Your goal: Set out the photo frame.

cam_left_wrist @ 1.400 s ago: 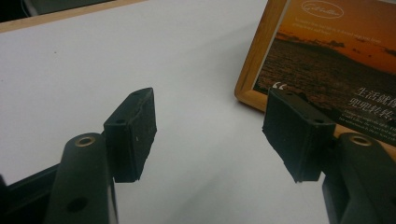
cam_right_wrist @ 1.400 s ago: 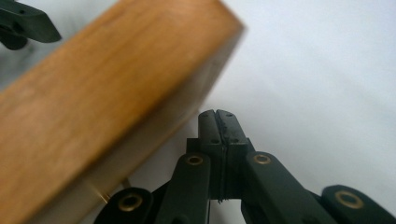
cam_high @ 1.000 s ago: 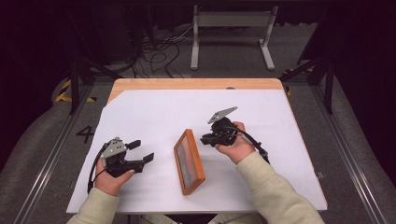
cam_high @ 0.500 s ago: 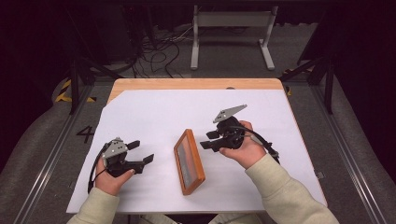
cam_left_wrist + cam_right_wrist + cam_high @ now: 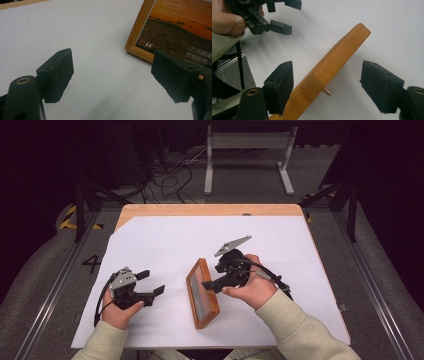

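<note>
- Wooden picture frame (image 5: 202,293) holds a sunset print with white lettering; it sits at lower centre of the high view on the white sheet (image 5: 165,240) over the tabletop (image 5: 210,210).
- Right tool (image 5: 214,279) sits at the frame's right edge; its jaws have just been opening and stand wide, the wooden edge (image 5: 329,67) between them, pads clear of it.
- Left tool (image 5: 152,282), lower left of the high view, open, nothing between the jaws, near the frame but apart.
- Small metal pin (image 5: 327,91) shows under the frame in the right gripper view.
- Floor cables (image 5: 170,175) and a grey stand (image 5: 247,142) lie beyond the tabletop, upper frame.
- Print cut off at upper right of the left gripper view; small text unreadable.
</note>
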`<state>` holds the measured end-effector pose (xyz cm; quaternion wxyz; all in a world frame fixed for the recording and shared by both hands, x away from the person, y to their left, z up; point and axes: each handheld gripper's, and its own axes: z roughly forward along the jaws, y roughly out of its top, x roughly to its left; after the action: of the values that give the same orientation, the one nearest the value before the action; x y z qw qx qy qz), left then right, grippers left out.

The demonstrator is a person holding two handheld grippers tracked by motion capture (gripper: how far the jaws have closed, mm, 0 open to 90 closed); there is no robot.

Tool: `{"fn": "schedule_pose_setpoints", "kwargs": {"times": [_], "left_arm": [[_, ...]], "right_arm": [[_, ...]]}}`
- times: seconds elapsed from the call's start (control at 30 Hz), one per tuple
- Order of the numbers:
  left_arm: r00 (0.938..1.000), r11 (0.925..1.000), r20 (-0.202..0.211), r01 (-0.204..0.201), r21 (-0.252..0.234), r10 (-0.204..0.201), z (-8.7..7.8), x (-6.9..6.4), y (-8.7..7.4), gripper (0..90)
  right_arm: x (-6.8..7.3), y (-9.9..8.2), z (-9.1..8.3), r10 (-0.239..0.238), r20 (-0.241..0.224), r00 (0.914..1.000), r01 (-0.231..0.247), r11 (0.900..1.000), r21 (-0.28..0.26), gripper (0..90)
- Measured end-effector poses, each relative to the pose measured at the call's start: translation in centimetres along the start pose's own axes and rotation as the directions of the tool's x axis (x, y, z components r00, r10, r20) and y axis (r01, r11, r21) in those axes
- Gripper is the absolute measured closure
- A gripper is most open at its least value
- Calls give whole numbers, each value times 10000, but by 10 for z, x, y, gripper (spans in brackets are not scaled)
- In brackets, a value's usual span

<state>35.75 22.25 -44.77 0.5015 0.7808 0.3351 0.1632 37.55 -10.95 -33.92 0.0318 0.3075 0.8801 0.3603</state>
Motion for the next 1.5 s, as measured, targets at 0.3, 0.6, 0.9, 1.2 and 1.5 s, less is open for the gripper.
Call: {"fn": "schedule_pose_setpoints", "kwargs": {"times": [0.3,0.6,0.9,1.2,1.5], "left_arm": [[10000,10000,-28,13,50,-13,0,1,-1,184],[10000,10000,14,-12,75,12,0,0,-1,184],[10000,10000,54,11,64,-12,1,-1,-1,184],[10000,10000,64,27,59,-27,1,-1,-1,185],[10000,10000,5,-14,8,14,0,0,-1,187]], "right_arm": [[-4,-3,30,488,-142,9987,-479,9969,620,252],[2,-2,49,611,-204,9979,-578,9894,1329,324],[5,-1,56,854,-276,9960,-788,9789,1884,449],[10,0,55,1319,352,9906,-1364,9666,2172,534],[9,2,54,2084,652,9759,-2177,9517,2166,615]]}}
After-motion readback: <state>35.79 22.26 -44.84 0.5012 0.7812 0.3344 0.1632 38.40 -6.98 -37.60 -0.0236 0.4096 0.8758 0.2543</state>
